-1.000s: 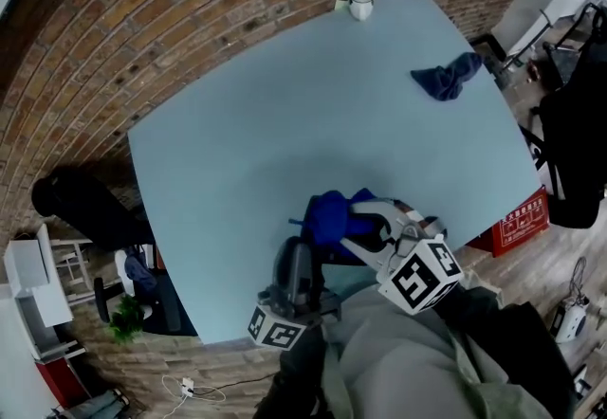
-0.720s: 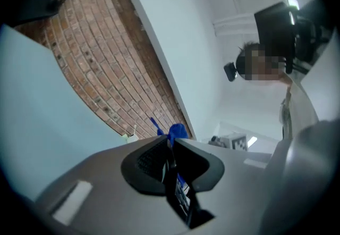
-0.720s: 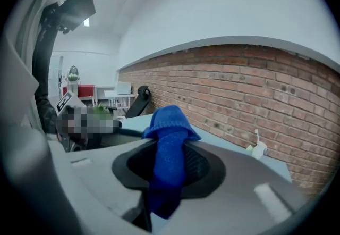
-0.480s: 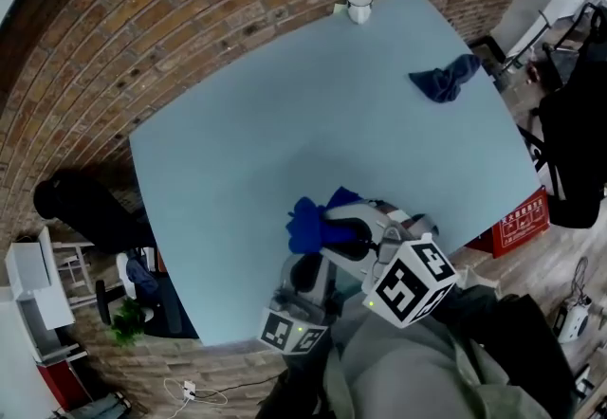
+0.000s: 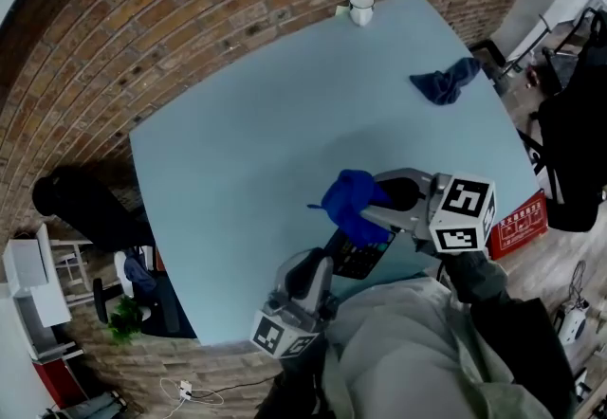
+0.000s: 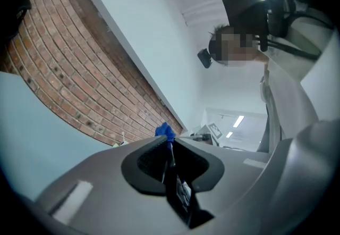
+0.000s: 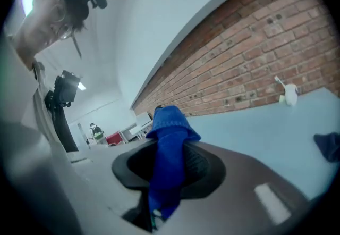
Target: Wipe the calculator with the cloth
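Observation:
Held edge-on near the table's front edge, the black calculator (image 5: pixel 360 256) is clamped in my left gripper (image 5: pixel 327 263). In the left gripper view the jaws (image 6: pixel 169 157) are shut on its thin dark body (image 6: pixel 178 192). My right gripper (image 5: pixel 377 204) is shut on a bright blue cloth (image 5: pixel 349 200), which hangs just above the calculator's far end. In the right gripper view (image 7: pixel 169 167) the blue cloth (image 7: pixel 169 143) runs between both pads and bunches past the tips. Whether cloth and calculator touch is hidden.
On the light blue table (image 5: pixel 285 114), a white mug (image 5: pixel 360 4) with a spoon stands at the far edge. A crumpled dark blue cloth (image 5: pixel 446 81) lies at the far right. A brick wall runs behind the table. A red box (image 5: pixel 517 223) sits on the floor to the right.
My right gripper has rolled and swung right and away with the blue cloth, uncovering the calculator. The left gripper has shifted slightly, keeping its hold.

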The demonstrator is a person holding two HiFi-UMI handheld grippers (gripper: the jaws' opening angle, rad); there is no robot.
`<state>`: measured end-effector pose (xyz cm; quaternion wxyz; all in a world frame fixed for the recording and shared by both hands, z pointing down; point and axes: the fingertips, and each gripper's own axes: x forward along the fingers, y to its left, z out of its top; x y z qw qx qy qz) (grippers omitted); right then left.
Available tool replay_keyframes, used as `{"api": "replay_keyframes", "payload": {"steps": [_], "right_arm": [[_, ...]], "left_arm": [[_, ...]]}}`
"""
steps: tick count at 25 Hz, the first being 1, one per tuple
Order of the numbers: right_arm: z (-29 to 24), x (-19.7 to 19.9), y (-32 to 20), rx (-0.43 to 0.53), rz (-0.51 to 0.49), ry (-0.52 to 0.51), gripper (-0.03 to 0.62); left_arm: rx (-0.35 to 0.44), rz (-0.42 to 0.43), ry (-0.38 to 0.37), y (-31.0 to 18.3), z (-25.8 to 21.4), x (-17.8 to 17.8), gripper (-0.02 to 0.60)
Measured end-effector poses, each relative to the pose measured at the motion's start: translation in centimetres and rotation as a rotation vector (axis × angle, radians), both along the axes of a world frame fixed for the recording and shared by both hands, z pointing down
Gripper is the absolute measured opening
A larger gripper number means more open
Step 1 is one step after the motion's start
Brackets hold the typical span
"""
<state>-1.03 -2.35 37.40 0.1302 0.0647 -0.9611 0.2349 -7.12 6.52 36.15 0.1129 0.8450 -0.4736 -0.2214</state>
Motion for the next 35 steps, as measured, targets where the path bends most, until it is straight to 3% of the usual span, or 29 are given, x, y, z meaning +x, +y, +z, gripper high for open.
{"api": "replay_keyframes", "payload": {"steps": [3,7,11,15,19,24,26,30,33,35], "right_arm": [[2.6,2.4,0.8,-0.084,0.000,0.047,0.110],[5.2,5.2,2.6,-0.192,0.018,0.062,0.110],[5.2,5.9,3.1,-0.226,-0.004,0.025,0.110],[-0.1,4.0,2.6,-0.246,-0.079,-0.214,0.110],[-4.2,2.6,2.4,-0.281,-0.195,-0.424,0.110],[-3.5,5.0,5.7,-0.611,-0.460,-0.690,0.110],[-3.2,5.5,7.1,-0.707,-0.525,-0.793,0.110],[-3.8,4.6,7.3,-0.784,-0.571,-0.986,0.110],[-5.2,4.0,5.7,-0.769,-0.552,-1.107,0.110],[-5.7,3.6,4.4,-0.741,-0.498,-1.138,0.110]], "left_arm": [[0.026,-0.014,0.066,0.1,-0.7,-1.1,0.040],[0.043,-0.039,0.076,0.2,-1.3,-2.8,0.039],[0.084,0.028,0.101,0.6,-1.9,-2.8,0.040],[0.101,0.148,0.179,0.9,-2.5,-0.8,0.040],[0.119,0.173,0.411,0.9,-2.8,-1.3,0.039],[0.169,0.157,0.643,1.6,-3.3,-4.6,0.039],[0.173,0.154,0.702,1.4,-3.2,-5.2,0.038],[0.157,0.218,0.794,1.0,-3.0,-3.9,0.038],[0.166,0.262,0.936,0.5,-3.7,-2.6,0.038],[0.161,0.260,0.957,0.4,-3.7,-2.6,0.038]]}}
